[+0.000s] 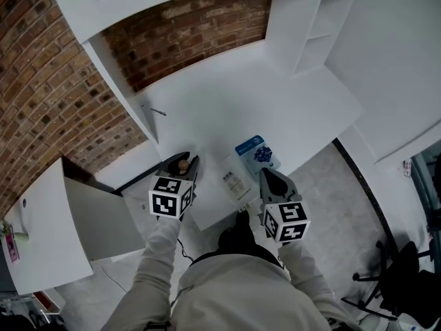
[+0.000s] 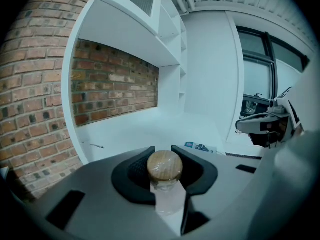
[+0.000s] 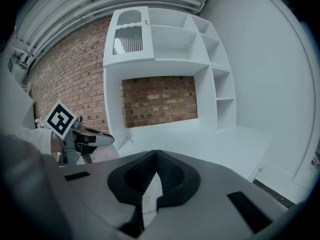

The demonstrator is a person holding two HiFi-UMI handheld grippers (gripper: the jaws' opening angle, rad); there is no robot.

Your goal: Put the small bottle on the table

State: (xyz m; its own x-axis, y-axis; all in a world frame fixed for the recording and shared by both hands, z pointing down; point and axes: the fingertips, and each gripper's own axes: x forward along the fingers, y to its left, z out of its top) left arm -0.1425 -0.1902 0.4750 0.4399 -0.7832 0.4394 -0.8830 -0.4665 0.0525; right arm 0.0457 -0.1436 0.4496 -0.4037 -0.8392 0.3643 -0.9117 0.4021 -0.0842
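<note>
A small clear bottle with a round wooden stopper (image 1: 182,164) (image 2: 165,166) sits upright between the jaws of my left gripper (image 1: 181,159) (image 2: 163,149), which is shut on it just below the stopper. It hangs over the front left corner of the white table (image 1: 241,95). My right gripper (image 1: 266,174) (image 3: 156,153) hovers over the table's front edge to the right, its jaws shut with nothing between them. In the right gripper view the left gripper (image 3: 85,137) shows at the left. In the left gripper view the right gripper (image 2: 264,125) shows at the right.
A blue packet (image 1: 258,153) (image 2: 200,146) and a white leaflet (image 1: 236,179) lie near the table's front edge between the grippers. A small metal piece (image 1: 158,112) lies at the left wall. Shelves (image 1: 317,33) rise at the back right. A white cabinet (image 1: 41,233) stands at left, a chair (image 1: 400,271) at right.
</note>
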